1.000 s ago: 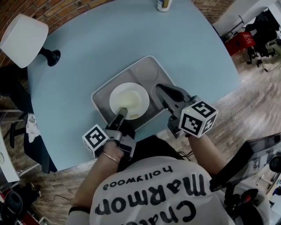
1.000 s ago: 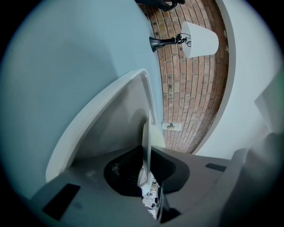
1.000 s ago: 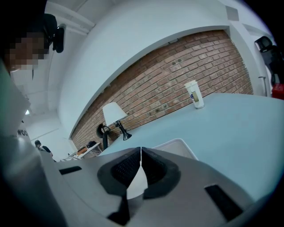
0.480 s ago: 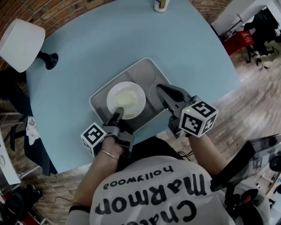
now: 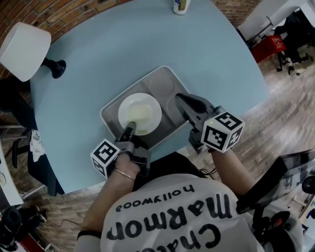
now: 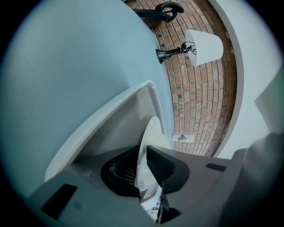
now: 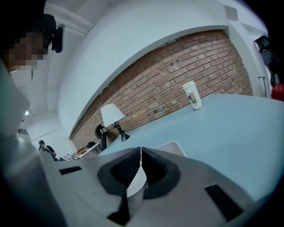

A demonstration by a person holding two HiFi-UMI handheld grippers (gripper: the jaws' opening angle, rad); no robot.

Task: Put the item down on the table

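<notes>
A white plate point(image 5: 140, 109) lies over the left half of a grey tray point(image 5: 162, 78) on the light blue round table point(image 5: 123, 44). My left gripper point(image 5: 129, 129) is shut on the plate's near rim. In the left gripper view the plate point(image 6: 153, 133) stands edge-on between the dark pads of the left gripper point(image 6: 144, 170), with the tray's rim point(image 6: 111, 115) curving past on the left. My right gripper point(image 5: 179, 98) hovers over the tray's right side. Seen in the right gripper view, the right gripper point(image 7: 140, 153) has its jaws together with nothing clearly held.
A white-shaded lamp point(image 5: 24, 47) stands at the table's far left edge, and a pale cup point(image 5: 181, 5) at its far edge. The same cup point(image 7: 191, 95) shows against a brick wall. Chairs and a wooden floor surround the table.
The left gripper and the plate have shifted slightly left over the tray. The right gripper has stayed where it was.
</notes>
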